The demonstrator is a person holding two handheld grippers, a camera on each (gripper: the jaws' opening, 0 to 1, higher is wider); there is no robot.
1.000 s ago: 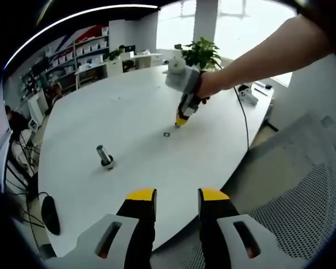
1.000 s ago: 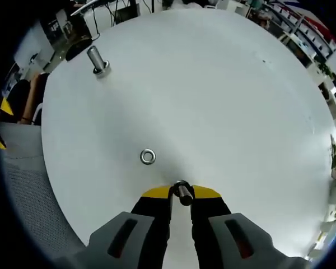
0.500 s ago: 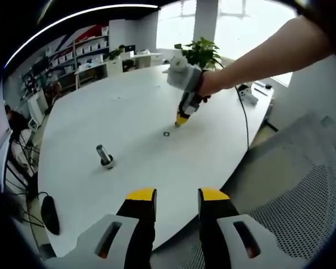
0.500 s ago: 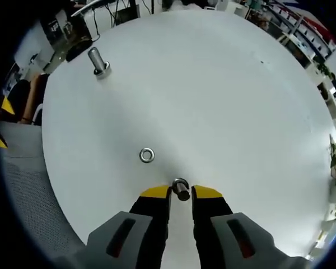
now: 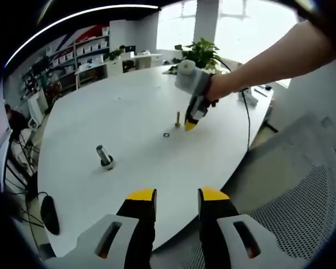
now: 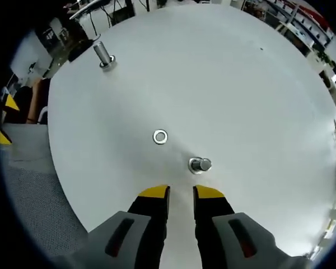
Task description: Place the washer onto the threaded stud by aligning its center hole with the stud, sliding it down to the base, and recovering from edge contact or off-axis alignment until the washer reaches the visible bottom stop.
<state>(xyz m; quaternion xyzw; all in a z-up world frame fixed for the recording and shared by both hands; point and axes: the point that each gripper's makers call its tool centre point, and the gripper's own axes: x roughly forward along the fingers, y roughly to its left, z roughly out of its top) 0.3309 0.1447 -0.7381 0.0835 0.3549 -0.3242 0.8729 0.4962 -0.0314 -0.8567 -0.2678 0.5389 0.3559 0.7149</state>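
Although both grippers are open and empty, the right gripper [image 6: 181, 193] is far nearer the washer [image 6: 160, 137] than the left gripper [image 5: 177, 196]. Flat on the table [image 6: 241, 84], the washer lies ahead-left of its jaws, just beside the upright stud [image 6: 200, 165].

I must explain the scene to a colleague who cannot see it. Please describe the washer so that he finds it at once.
Start from the white table. Just ahead of the right gripper stands a stud; the washer lies flat on the table beside it, apart from it. It is a small metal ring with a centre hole, while the stud and the far bolt stand upright.
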